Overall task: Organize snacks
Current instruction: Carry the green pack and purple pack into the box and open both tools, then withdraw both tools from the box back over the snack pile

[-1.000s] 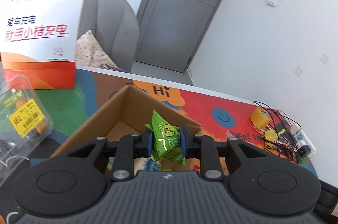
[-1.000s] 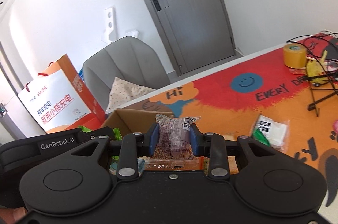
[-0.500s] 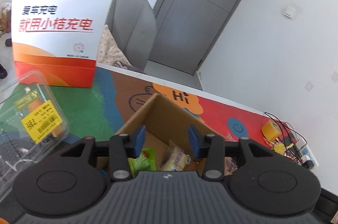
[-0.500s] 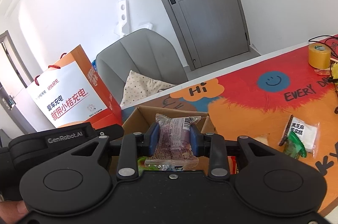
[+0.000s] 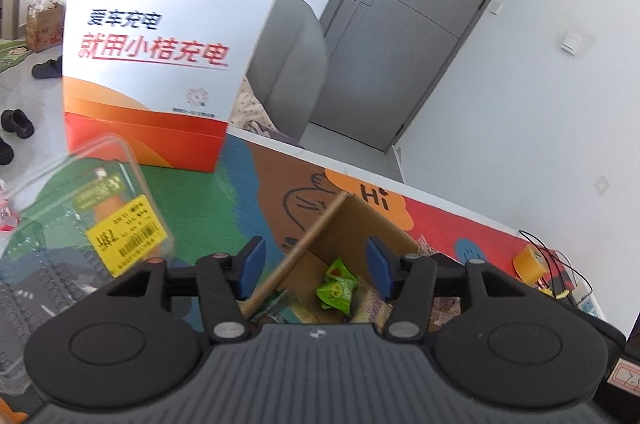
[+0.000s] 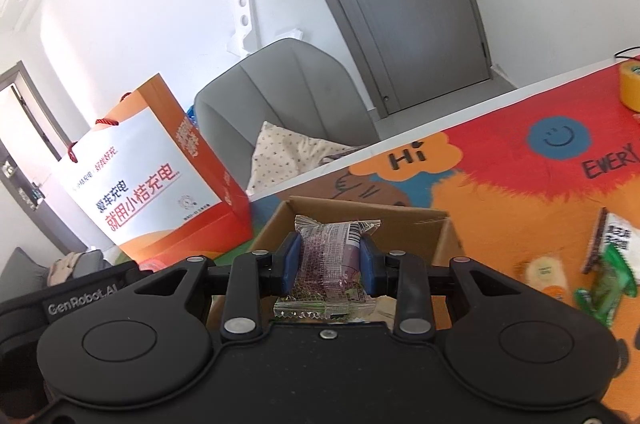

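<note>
My right tool (image 6: 329,260) grips a clear-wrapped purple snack pack (image 6: 330,258) between its blue pads, upright, over the near edge of the open cardboard box (image 6: 400,220), with the tool angled downward toward it. In the left wrist view the green snack packet (image 5: 336,288) lies loose inside that cardboard box (image 5: 352,220) among other wrappers. My left tool (image 5: 316,266) hangs above it, tilted down, its jaws just having opened to a middling gap with nothing pressed between them; the box's near wall edge crosses the gap. The box sits on a worktop (image 6: 500,175) covered by a bright cartoon mat. To the right of the box, in the right wrist view, more snack packets (image 6: 612,252) lie on the mat. Left of the box stands an orange-and-white paper bag (image 5: 160,63), and a clear plastic clamshell with a yellow label (image 5: 120,236) lies in front of it. A roll of yellow tape (image 5: 528,264) sits far right.
</note>
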The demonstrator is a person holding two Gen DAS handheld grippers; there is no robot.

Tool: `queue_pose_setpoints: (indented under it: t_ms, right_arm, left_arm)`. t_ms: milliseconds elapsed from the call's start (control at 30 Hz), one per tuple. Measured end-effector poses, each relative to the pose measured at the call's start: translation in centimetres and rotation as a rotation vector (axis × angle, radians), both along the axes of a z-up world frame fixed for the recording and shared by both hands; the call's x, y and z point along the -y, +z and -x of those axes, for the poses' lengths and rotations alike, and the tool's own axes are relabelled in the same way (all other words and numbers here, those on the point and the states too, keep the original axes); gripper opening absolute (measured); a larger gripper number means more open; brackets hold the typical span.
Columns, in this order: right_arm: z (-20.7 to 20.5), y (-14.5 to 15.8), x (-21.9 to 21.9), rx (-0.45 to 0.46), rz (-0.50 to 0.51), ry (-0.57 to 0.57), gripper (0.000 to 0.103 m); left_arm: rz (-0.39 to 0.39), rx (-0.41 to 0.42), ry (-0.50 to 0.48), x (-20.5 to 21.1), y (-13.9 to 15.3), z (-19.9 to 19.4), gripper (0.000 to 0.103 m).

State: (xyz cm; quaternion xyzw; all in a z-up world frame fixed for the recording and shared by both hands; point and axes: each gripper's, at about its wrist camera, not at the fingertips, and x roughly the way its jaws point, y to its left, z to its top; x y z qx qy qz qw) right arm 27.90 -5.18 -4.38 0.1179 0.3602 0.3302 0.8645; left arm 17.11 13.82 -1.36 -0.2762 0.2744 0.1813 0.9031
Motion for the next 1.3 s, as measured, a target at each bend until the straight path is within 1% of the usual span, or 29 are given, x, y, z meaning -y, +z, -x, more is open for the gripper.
queue_pose_setpoints:
  t_ms: [67, 100, 133, 167, 200, 233, 367, 433, 533, 767, 967, 1133, 1300]
  right_arm:
    - [-0.2, 0.0, -0.4, -0.008, -0.027, 0.013, 0.035]
    - [-0.2, 0.0, -0.5, -0.013, -0.047, 0.021, 0.039]
    - [-0.3, 0.0, -0.6, -0.019, -0.061, 0.03, 0.051]
    - [-0.2, 0.0, -0.6, -0.021, -0.065, 0.031, 0.056]
    - [-0.1, 0.1, -0.5, -0.016, -0.061, 0.027, 0.058]
    - [0.1, 0.2, -0.5, -0.011, -0.051, 0.025, 0.058]
    - [0.4, 0.3, 0.5, -0.008, -0.033, 0.012, 0.058]
    - [0.6, 0.3, 1.3, -0.002, -0.016, -0.001, 0.058]
    - [0.9, 0.2, 2.5, 0.0, 0.002, -0.022, 0.058]
    - [1.3, -0.3, 5.4, -0.003, 0.042, -0.08, 0.058]
    - [1.6, -0.8, 8.1, -0.014, 0.045, -0.128, 0.061]
    - [1.9, -0.9, 10.3, -0.013, 0.047, -0.168, 0.07]
    - [2.0, -1.0, 12.5, -0.014, 0.046, -0.216, 0.074]
  left_arm:
    - [0.002, 0.0, 0.018, -0.5, 0.1, 0.2, 0.059]
    - [0.003, -0.001, 0.024, -0.7, 0.0, 0.3, 0.06]
    - [0.005, -0.003, 0.031, -0.9, 0.0, 0.3, 0.062]
    - [0.008, -0.005, 0.038, -1.0, 0.0, 0.4, 0.064]
    - [0.01, -0.007, 0.044, -1.1, -0.1, 0.4, 0.069]
    - [0.011, -0.008, 0.047, -1.1, -0.1, 0.5, 0.072]
    - [0.006, -0.011, 0.03, -0.5, -0.2, 0.3, 0.077]
    - [0.005, -0.013, 0.017, 0.1, -0.2, 0.1, 0.08]
    - [0.001, -0.019, -0.012, 1.2, -0.3, -0.3, 0.083]
    - [-0.011, -0.03, -0.085, 3.8, -0.8, -1.1, 0.086]
    - [-0.016, -0.05, -0.123, 5.7, -1.2, -1.7, 0.086]
    - [-0.018, -0.053, -0.159, 7.4, -1.2, -2.0, 0.086]
    - [-0.023, -0.053, -0.206, 9.2, -1.2, -2.4, 0.086]
